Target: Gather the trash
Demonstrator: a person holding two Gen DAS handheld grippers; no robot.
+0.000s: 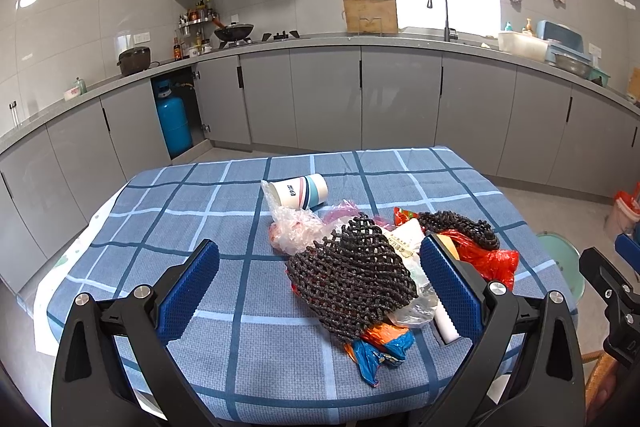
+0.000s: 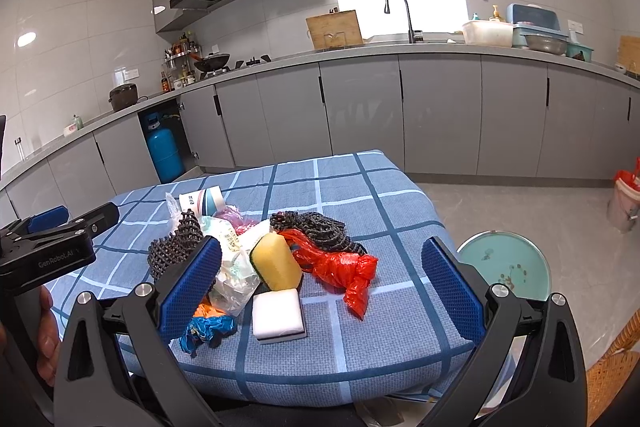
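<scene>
Grey kitchen cabinets [image 1: 400, 99] and a counter fill the background, with a blue gas cylinder [image 1: 173, 119] at centre left. Below, a table under a blue checked cloth [image 1: 192, 227] carries the trash. Left wrist view, left to right: the left gripper [image 1: 320, 291] hangs low in the frame, jaws spread wide and holding nothing; a tipped paper cup [image 1: 298, 191] lies at centre, clear plastic bags [image 1: 292, 227] just beneath it; a black mesh net [image 1: 352, 279] covers the pile, with a blue wrapper [image 1: 380, 351] at its lower edge and a red plastic bag [image 1: 486, 259] at right. Right wrist view: the right gripper [image 2: 322, 291], jaws likewise wide and empty, frames a yellow sponge [image 2: 278, 261] and a white sponge [image 2: 278, 313]; a pale green stool [image 2: 506, 267] stands at lower right, beside the table.
</scene>
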